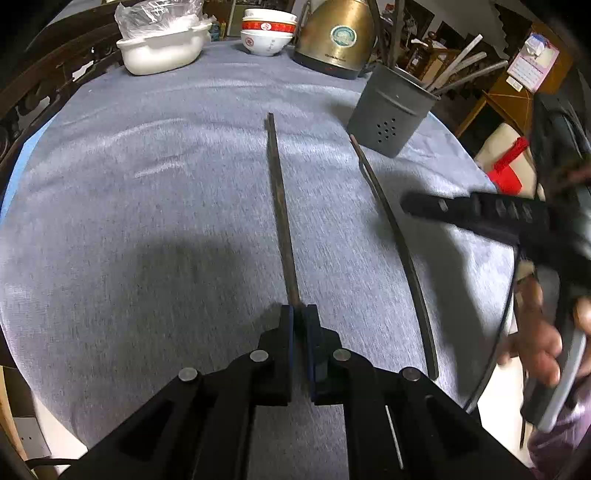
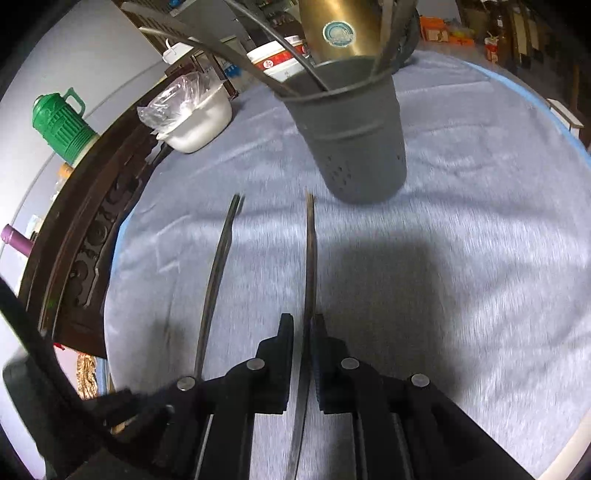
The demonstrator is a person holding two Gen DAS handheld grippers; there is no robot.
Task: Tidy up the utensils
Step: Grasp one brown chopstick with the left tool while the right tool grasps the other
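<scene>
Two dark chopsticks are in play on the grey tablecloth. My left gripper (image 1: 300, 310) is shut on one chopstick (image 1: 280, 206), which points straight ahead. A second chopstick (image 1: 397, 240) lies to its right. My right gripper (image 2: 303, 319) appears nearly shut around that second chopstick (image 2: 311, 254), which runs back between the jaws; the left one's chopstick (image 2: 218, 273) shows to its left. The grey perforated utensil holder (image 1: 391, 110), with several utensils in it, stands ahead on the right; it also shows close ahead in the right wrist view (image 2: 354, 136). The right gripper body (image 1: 480, 214) is blurred.
At the table's far edge stand a white pot with a plastic bag (image 1: 162, 48), stacked red-and-white bowls (image 1: 267, 31) and a brass kettle (image 1: 338, 37). A carved dark wood chair back (image 2: 85, 229) and a green jug (image 2: 61, 122) are to the left.
</scene>
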